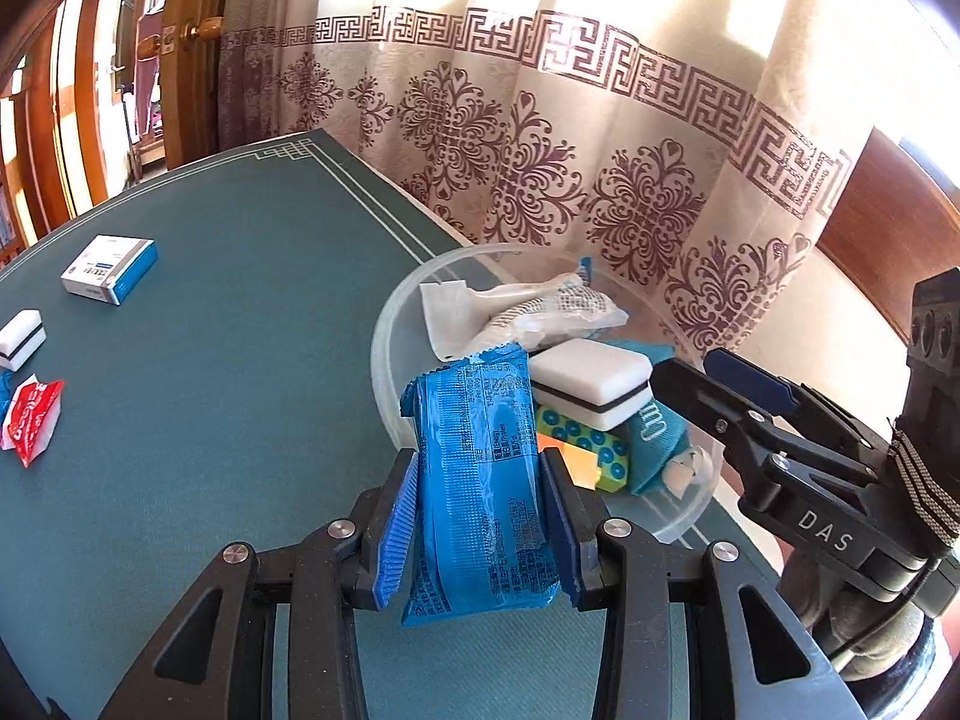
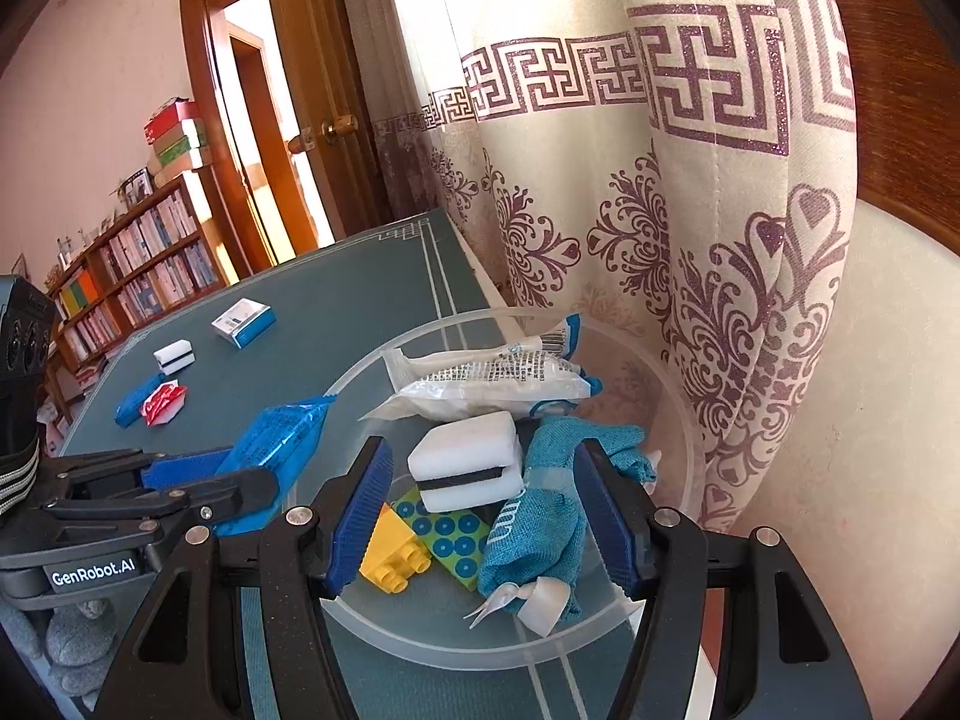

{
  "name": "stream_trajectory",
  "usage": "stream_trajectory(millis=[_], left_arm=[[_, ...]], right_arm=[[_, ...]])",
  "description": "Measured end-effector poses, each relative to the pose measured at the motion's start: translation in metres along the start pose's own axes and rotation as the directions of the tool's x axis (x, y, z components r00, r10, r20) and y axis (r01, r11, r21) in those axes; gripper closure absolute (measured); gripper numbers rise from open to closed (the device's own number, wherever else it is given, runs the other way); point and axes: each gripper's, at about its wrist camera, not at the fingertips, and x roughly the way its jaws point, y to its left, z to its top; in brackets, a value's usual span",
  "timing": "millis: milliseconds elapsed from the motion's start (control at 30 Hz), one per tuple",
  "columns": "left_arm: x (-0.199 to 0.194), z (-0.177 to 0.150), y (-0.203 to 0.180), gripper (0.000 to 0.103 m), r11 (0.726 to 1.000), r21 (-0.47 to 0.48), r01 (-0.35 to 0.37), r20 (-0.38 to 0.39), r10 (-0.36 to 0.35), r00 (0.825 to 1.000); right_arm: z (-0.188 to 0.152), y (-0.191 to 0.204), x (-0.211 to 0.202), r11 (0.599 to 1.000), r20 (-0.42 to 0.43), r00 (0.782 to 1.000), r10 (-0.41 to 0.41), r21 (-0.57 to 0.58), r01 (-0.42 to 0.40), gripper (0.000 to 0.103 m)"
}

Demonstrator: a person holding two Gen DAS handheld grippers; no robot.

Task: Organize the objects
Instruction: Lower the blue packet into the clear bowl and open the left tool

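Observation:
My left gripper [image 1: 480,516] is shut on a blue snack packet [image 1: 480,480] and holds it upright at the left rim of the clear plastic bowl [image 1: 384,354]. The packet also shows in the right wrist view [image 2: 270,438]. My right gripper [image 2: 480,516] is open and empty, hovering over the bowl [image 2: 678,450]. The bowl holds a white sponge with a black stripe [image 2: 465,468], a teal cloth [image 2: 540,516], a white wrapped packet [image 2: 486,384], a yellow brick [image 2: 396,552] and a green dotted block [image 2: 450,534].
On the green table [image 1: 210,390] lie a white-and-blue box [image 1: 108,270], a white sponge [image 1: 21,339] and a red-and-white packet [image 1: 30,420]. A blue packet [image 2: 135,402] lies beside them. A patterned curtain [image 1: 600,180] hangs behind the bowl.

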Motion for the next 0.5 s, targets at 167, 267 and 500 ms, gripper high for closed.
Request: stream_trajectory(millis=[167, 267, 500], left_arm=[[0.016, 0.005, -0.010, 0.061, 1.000, 0.006, 0.016, -0.035, -0.016, 0.999], [0.023, 0.013, -0.012, 0.061, 1.000, 0.007, 0.015, -0.031, -0.015, 0.999], [0.037, 0.029, -0.005, 0.057, 1.000, -0.021, -0.008, -0.010, 0.008, 1.000]], right_arm=[[0.003, -0.011, -0.002, 0.999, 0.009, 1.000, -0.015, 0.034, 0.015, 0.039], [0.003, -0.015, -0.002, 0.999, 0.009, 1.000, -0.019, 0.048, 0.018, 0.039], [0.002, -0.011, -0.001, 0.999, 0.007, 1.000, -0.008, 0.047, 0.008, 0.039]])
